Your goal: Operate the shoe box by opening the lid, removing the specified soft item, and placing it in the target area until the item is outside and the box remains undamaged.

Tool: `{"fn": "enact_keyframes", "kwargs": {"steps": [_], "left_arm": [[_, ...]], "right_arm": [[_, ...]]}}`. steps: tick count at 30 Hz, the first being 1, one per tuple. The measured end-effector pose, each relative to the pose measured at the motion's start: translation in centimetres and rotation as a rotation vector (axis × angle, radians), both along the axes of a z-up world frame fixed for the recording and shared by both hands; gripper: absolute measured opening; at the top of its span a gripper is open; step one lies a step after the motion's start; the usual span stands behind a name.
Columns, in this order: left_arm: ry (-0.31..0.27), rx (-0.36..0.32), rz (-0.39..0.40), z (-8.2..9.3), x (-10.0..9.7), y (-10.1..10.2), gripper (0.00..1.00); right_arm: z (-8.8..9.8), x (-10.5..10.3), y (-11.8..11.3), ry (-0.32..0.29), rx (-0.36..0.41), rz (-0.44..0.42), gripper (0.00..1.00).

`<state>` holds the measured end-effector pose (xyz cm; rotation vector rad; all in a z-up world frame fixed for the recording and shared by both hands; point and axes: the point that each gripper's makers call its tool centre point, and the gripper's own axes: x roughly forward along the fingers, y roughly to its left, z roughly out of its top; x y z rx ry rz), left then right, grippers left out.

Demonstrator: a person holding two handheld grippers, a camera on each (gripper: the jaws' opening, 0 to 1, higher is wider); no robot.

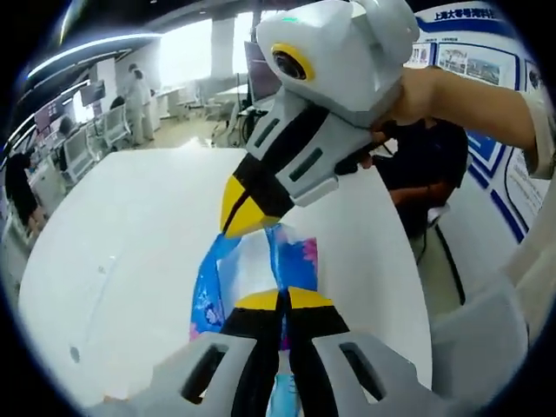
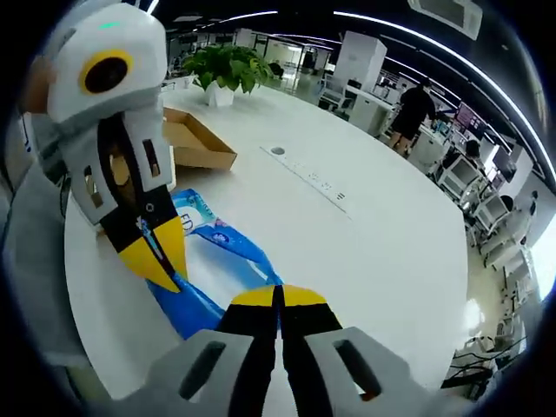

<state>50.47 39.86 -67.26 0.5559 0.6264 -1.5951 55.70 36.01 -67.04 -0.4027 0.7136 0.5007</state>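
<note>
Two grippers, left and right; one blue soft packet; one cardboard box; one potted plant at eleven o'clock; one white counter.

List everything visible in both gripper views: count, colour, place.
Soft blue plastic packet: 1, blue and white with pink print, over the table, pinched at both ends by the grippers.
Brown cardboard shoe box: 1, open, on the table behind the packet, in the right gripper view.
Round white table: 1, under everything.
Potted green plant: 1, far edge of the table.
Grey inset power strip: 1, mid-table.
Office chairs and desks: several, background.
People: a few, standing in the background.
Left gripper: grey, black, yellow tips, shut on the packet.
Right gripper: same colours, shut on the packet.
Person's hand: holding the right gripper.
</note>
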Motion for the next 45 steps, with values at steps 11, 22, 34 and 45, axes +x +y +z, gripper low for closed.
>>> {"fn": "enact_keyframes", "kwargs": {"steps": [11,22,34,45], "left_arm": [[-0.016,0.021,-0.064,-0.6,-0.6,-2.8,0.00],[-0.019,0.021,-0.118,-1.0,-1.2,-5.7,0.00],[-0.039,0.055,-0.153,-4.1,-1.4,-6.8,0.00],[-0.020,0.081,-0.160,-7.1,-1.4,-7.0,0.00]], "right_arm": [[-0.1,-0.3,-2.3,0.006,-0.021,-0.027,0.00],[-0.8,-0.2,-4.8,0.003,-0.052,-0.070,0.00],[-3.7,-0.5,-6.6,0.029,-0.058,-0.117,0.00],[-7.0,0.1,-7.3,0.063,-0.050,-0.142,0.00]]}}
